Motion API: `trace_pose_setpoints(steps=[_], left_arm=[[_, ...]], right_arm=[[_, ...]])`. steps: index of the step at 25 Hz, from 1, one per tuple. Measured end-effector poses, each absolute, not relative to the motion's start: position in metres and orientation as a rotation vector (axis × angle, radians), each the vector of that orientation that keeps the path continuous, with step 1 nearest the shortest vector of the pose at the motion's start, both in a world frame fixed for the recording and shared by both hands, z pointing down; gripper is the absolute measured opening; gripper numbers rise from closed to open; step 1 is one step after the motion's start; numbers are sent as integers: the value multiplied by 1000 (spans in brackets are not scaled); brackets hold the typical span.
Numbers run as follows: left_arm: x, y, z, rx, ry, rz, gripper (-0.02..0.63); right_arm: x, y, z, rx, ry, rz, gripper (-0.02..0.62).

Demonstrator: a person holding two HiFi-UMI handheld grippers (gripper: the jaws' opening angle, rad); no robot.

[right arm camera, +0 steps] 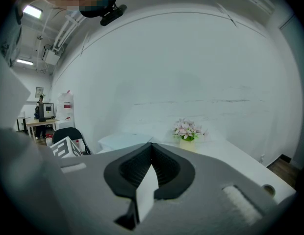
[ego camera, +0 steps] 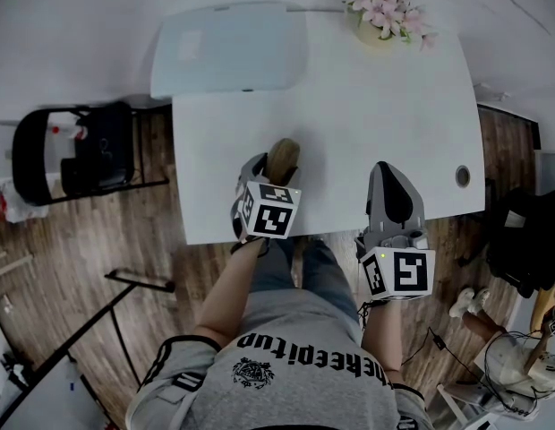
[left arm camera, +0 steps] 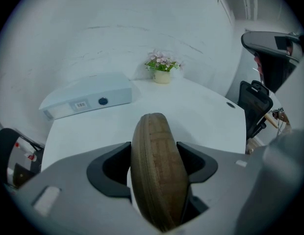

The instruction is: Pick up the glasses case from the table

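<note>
L gripper (left arm camera: 154, 148) has the brown glasses case (left arm camera: 160, 180) btwn its jaws, standing on its narrow edge. Both dark pads (left arm camera: 113, 168) sit against its sides, so the jaws are held wide apart by the case and closed on it. From the head view the case is over the near-left part of the white table (ego camera: 376, 106), close to the front edge. Can't tell whether its far end rests on the top or is clear of it. R gripper (right arm camera: 152, 148) is off to the right, near the same front edge, w/ jaw tips together and nothing in them. Further back: a pale box (ego camera: 228, 47) and a flower pot (ego camera: 382, 12). A black chair (ego camera: 76, 150) stands left of the table.
</note>
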State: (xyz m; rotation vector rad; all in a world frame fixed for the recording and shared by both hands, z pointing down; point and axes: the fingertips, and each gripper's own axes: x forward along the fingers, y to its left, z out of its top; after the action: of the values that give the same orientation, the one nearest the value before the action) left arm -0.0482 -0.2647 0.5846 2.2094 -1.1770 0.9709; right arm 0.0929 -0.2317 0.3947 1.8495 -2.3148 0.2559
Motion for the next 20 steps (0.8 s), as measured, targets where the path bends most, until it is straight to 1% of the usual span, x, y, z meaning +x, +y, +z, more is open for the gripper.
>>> trace_pose_setpoints(steps=[8,20], left_arm=[[-46,-255,581,2193,-1182,875,305],[-46,-246,530,2231,-1289,655,305]], right_arm=[[98,-228,392,1841,-2340,249,5],[92,-222,384,1769,-2428,219,5]])
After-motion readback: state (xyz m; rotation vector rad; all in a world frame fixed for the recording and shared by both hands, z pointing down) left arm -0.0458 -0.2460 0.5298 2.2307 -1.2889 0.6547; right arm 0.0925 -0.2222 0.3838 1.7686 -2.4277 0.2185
